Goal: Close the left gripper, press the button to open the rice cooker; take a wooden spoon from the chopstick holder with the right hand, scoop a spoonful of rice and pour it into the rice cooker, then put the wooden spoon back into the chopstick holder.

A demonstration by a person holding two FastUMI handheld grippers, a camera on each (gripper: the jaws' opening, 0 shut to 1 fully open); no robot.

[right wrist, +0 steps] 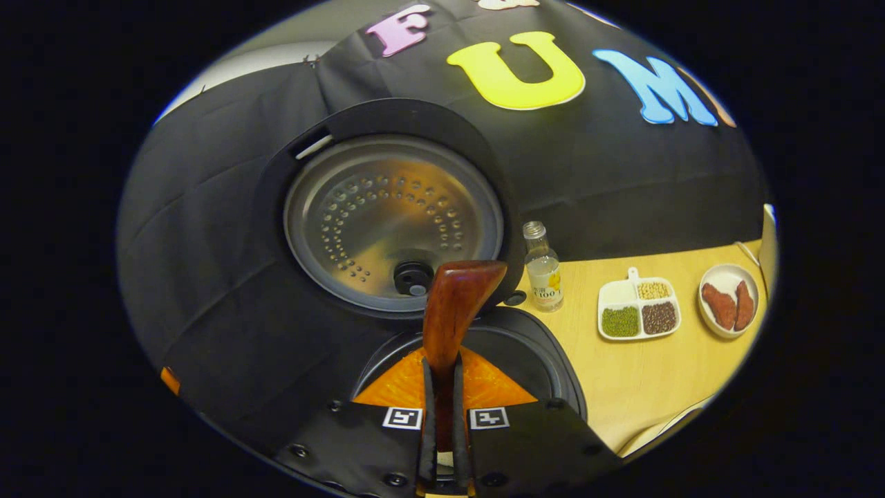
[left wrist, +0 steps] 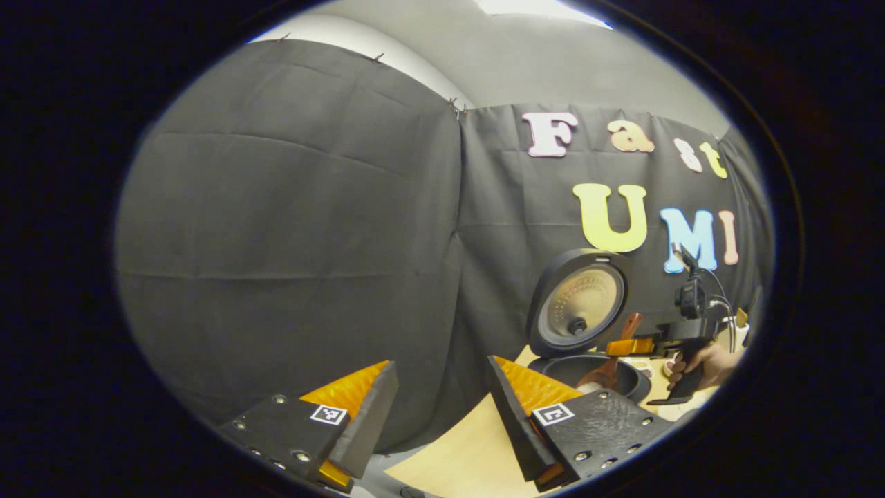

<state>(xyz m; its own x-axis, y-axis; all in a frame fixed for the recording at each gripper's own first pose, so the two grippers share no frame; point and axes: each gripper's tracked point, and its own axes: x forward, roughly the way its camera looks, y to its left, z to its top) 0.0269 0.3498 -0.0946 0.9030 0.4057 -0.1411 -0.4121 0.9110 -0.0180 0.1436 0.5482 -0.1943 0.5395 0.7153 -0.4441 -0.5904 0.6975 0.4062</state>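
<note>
Meanwhile, at left, the left gripper hangs idle near the table edge, its fingers wide apart and empty. Further right stands the cooker, lid up, pot open. Over it, the right gripper is clamped tight on the spoon, handle upright, bowl down in the pot. A bottle, a tray of grains and a bowl sit to the right. Judged from here, rice seems mid-pour; a quick lift or tilt could scatter grains over the rim, and the smooth handle may twist in the grip.
</note>
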